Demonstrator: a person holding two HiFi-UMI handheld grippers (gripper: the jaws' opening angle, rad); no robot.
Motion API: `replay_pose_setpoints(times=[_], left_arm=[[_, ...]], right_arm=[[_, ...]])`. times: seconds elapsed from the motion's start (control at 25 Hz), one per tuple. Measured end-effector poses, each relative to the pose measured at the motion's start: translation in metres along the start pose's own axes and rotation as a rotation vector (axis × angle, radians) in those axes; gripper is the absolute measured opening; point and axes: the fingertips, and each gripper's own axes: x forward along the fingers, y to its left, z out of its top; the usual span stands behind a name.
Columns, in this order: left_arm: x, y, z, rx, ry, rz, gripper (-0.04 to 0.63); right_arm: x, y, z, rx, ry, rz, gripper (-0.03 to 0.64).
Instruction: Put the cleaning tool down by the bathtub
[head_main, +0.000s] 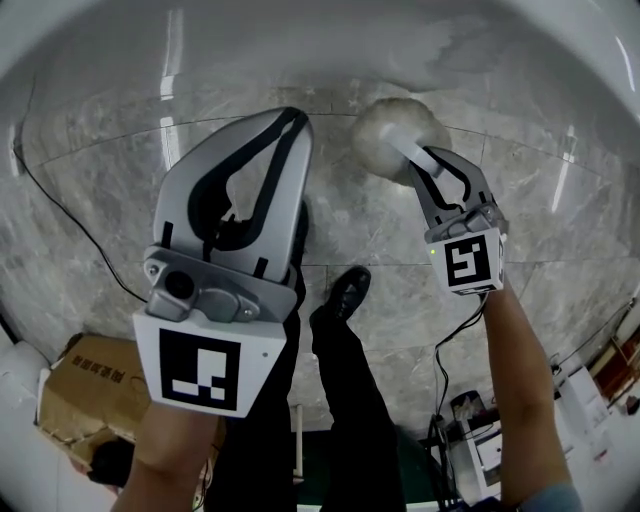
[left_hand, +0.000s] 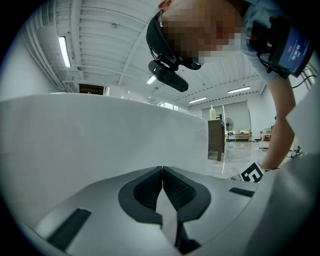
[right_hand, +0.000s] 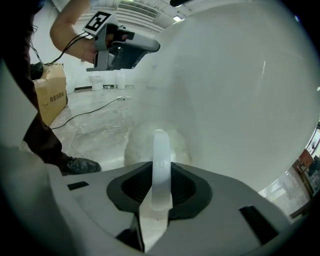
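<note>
Cleaning tool (head_main: 398, 140) is sitting in the right gripper (head_main: 437, 170), whose fingers are clamping its pale handle. The handle is pointing straight out along the fingers, fluffy head leading, toward the bathtub (head_main: 300, 40) wall just beyond. The head is hanging low by the floor (head_main: 560, 220); whether it is touching, I cannot tell. The left gripper (head_main: 292, 118) is hovering alongside, fingers pressed together, empty.

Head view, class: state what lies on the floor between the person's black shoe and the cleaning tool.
Only bare grey marble floor, crossed by one tile joint, separates the black shoe from the cleaning tool; the head view shows this.
</note>
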Motion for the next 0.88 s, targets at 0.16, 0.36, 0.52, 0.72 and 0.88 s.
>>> replay_pose_setpoints(times=[0.16,0.36,0.52,0.72,0.88], left_arm=[[-0.004,-0.001,-0.006,0.003,0.009,-0.001,0.017],[-0.003,-0.003,-0.013,0.007,0.003,-0.006,0.017],[-0.003,-0.006,-0.021,0.005,0.003,-0.007,0.017],[-0.006,-0.004,-0.026,0.009,0.006,-0.012,0.017],[-0.007,0.004,-0.028,0.018,0.007,-0.005,0.017]], right_arm=[[0.010,0.004,-0.012,-0.032,0.024,0.015,0.103],[0.022,0.003,-0.025,-0.055,0.044,0.023,0.103],[0.034,0.007,-0.035,-0.086,0.053,0.044,0.103],[0.046,0.014,-0.047,-0.116,0.086,0.066,0.104],[0.059,0.015,-0.058,-0.126,0.114,0.078,0.104]])
